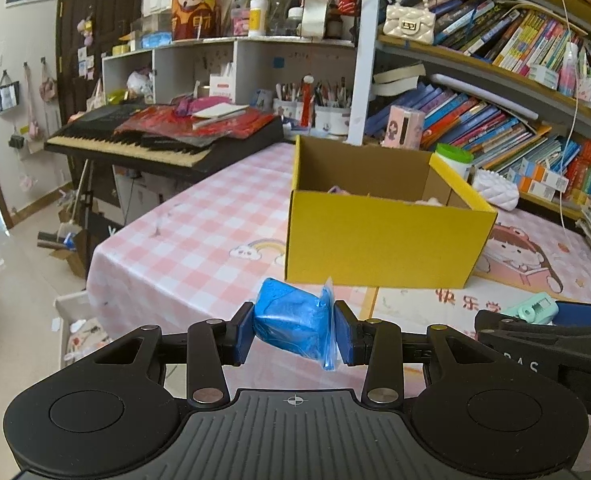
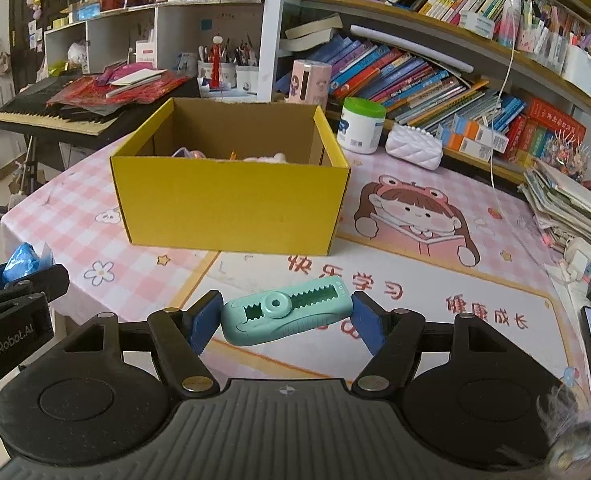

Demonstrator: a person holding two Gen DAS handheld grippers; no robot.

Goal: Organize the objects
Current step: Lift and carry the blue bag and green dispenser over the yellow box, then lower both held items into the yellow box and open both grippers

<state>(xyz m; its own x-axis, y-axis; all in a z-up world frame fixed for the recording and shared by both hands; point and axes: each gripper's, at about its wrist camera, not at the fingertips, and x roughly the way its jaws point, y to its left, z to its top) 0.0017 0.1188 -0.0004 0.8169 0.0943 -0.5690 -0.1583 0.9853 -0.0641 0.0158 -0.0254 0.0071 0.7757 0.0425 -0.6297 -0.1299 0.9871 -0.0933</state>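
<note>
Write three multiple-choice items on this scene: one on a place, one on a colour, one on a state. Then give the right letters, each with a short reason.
1. Where does the jar with the green lid stand?
A. inside the box
B. on the table beside the box's far right corner
C. on the keyboard

2. What colour is the outside of the box?
A. yellow
B. red
C. white

3. What is the state of the left gripper?
A. open and empty
B. shut on the blue bundle
C. shut on the jar

Answers:
1 B: the jar stands on the table just past the box's far right corner, outside it.
2 A: the box's outer walls are yellow, its inside plain brown.
3 B: the blue bundle sits clamped between the left gripper's pads, while the right gripper holds a mint gadget.
</note>
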